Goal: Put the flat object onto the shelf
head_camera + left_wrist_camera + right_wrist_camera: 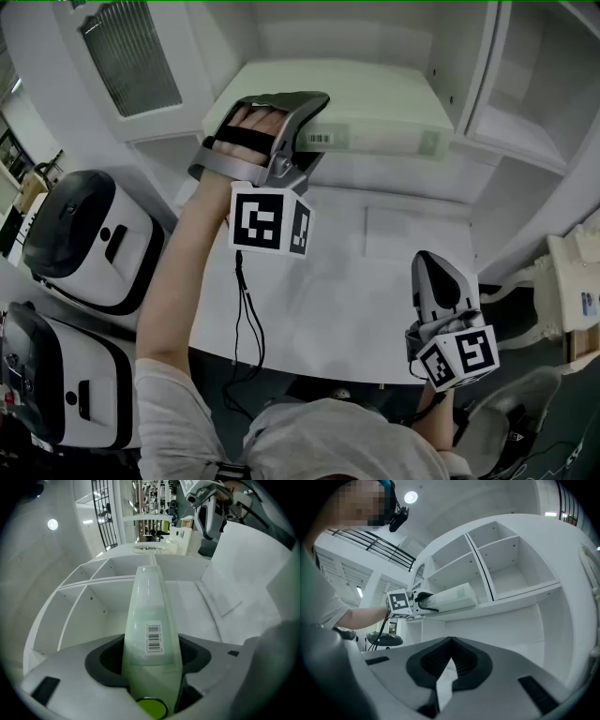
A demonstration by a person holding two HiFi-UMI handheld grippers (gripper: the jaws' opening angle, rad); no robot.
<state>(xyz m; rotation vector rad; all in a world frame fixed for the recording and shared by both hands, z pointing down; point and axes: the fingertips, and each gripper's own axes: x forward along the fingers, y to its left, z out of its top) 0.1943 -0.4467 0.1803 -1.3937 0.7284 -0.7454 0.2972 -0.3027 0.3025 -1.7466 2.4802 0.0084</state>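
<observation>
The flat object (375, 108) is a pale green slab with a barcode label on its edge. It lies in the white shelf's (487, 75) left compartment, on the lower board. My left gripper (314, 122) is shut on its near end; in the left gripper view the slab (150, 616) runs straight out between the jaws of that gripper (151, 653) into the shelf (93, 602). The right gripper view shows this grip from the side, with the slab (452, 598) flat on the board (511, 597). My right gripper (433, 272) hangs low over the white table (375, 281), shut and empty (449, 641).
Two white-and-black machines (89, 239) (56, 375) stand at the left of the table. A black cable (248, 319) hangs from the left gripper. The shelf's right compartments (511, 569) hold nothing. A white object (567, 291) sits at the far right.
</observation>
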